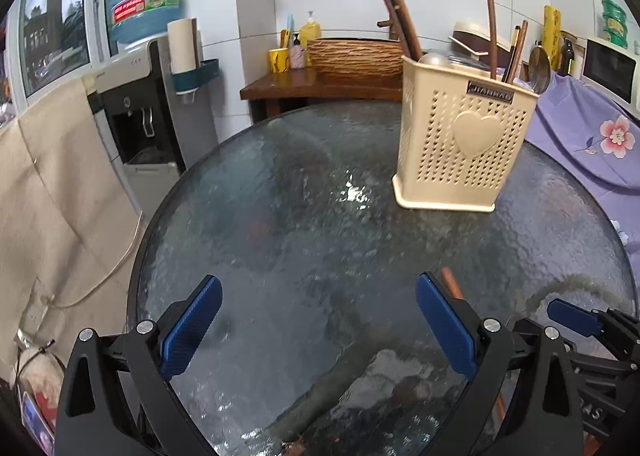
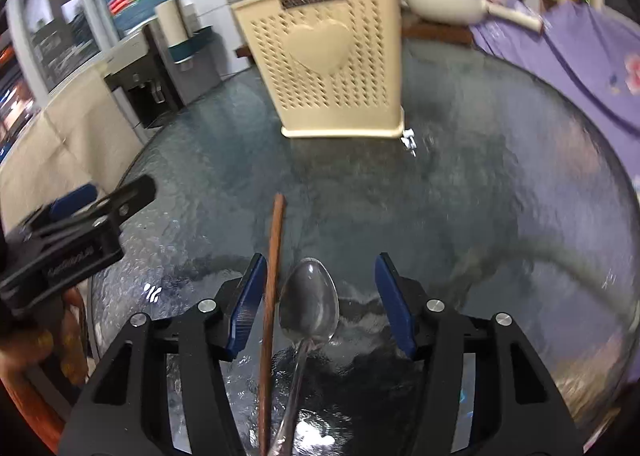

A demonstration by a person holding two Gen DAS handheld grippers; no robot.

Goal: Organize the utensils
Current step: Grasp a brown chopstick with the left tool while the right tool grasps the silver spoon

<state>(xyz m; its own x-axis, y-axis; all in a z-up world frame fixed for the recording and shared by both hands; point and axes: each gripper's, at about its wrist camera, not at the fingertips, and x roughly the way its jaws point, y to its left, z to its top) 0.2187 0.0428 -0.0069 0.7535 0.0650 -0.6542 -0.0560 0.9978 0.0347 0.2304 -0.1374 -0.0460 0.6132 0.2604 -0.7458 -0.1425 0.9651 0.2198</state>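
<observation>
In the left wrist view, the left gripper (image 1: 318, 326) fills the lower part of the frame, its blue ribbed pads (image 1: 192, 330) spread wide with only bare glass between them. Under it lies the round, dark textured-glass table (image 1: 304, 223). Just behind the right-hand pad, at lower right of centre, the end of a brown wooden chopstick (image 1: 452, 284) shows. In the upper right of the frame stands the cream perforated plastic utensil holder with a raised heart (image 1: 460, 143), upright on the table, with brown chopsticks (image 1: 491, 27) and a metal utensil sticking out of its top. At the far lower right edge is the right gripper (image 1: 576, 318), only one of its blue pads visible.

In the right wrist view, the left gripper (image 2: 80, 223) appears blurred at the left edge. At bottom centre the right gripper (image 2: 320, 306) has its jaws spread apart, touching nothing. Between them on the glass table (image 2: 500, 183) lie the brown wooden chopstick (image 2: 272, 296), just beside the left-hand pad, and to its right a shiny metal spoon (image 2: 308, 308), bowl pointing away. The utensil holder (image 2: 332, 63) stands at upper centre, well apart from both.
</observation>
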